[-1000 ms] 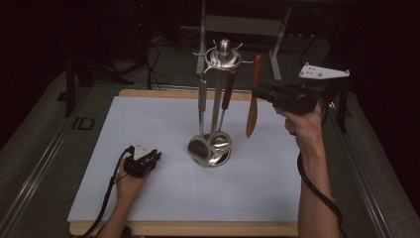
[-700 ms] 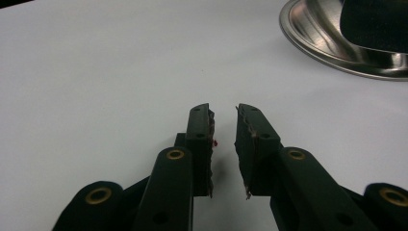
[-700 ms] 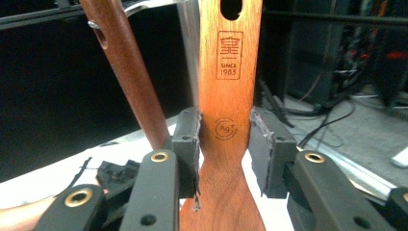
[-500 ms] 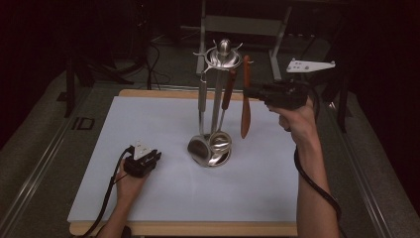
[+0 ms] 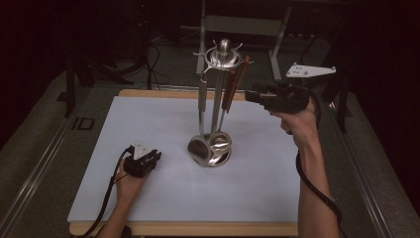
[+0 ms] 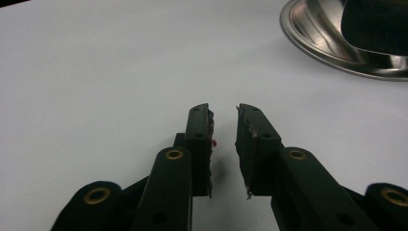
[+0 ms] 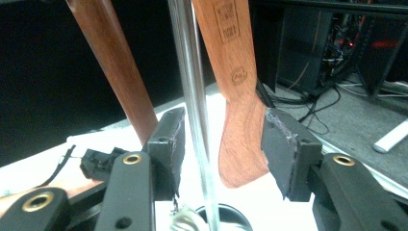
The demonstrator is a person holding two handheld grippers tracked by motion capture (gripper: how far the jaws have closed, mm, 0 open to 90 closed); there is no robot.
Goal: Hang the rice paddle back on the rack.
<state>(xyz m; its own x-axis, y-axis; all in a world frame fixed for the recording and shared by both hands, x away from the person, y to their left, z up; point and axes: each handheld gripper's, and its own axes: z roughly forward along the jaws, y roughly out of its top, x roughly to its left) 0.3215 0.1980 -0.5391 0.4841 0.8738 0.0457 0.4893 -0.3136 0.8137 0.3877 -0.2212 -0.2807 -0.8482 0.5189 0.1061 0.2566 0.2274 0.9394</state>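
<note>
A steel utensil stand (image 5: 218, 106) rises from a round base (image 5: 210, 151) in the middle of the white table top (image 5: 148, 124). A ladle and a wooden-handled tool (image 5: 228, 94) hang from its hooks. A wooden spatula (image 5: 243, 69) hangs at the stand's right side. My right gripper (image 5: 249, 94) is level at that spot, and its jaws have just been opening. The spatula (image 7: 240, 120) and the stand's rod (image 7: 190, 72) lie between the jaws, with a gap on the left. My left gripper (image 5: 151, 159) rests on the table, its jaws (image 6: 223, 130) slightly apart with nothing between them.
The stand's base (image 6: 337, 43) lies just ahead and to the right of the left gripper. Behind the table stand metal frame legs (image 5: 203, 29) and loose cables (image 5: 158, 54). A cable (image 5: 317, 193) trails along the right forearm. The table's wooden edge (image 5: 188, 229) runs along the front.
The right gripper carried the spatula left to the stand. The spatula now hangs beside the other tools, and the jaws stand wider around it. The left gripper has not moved.
</note>
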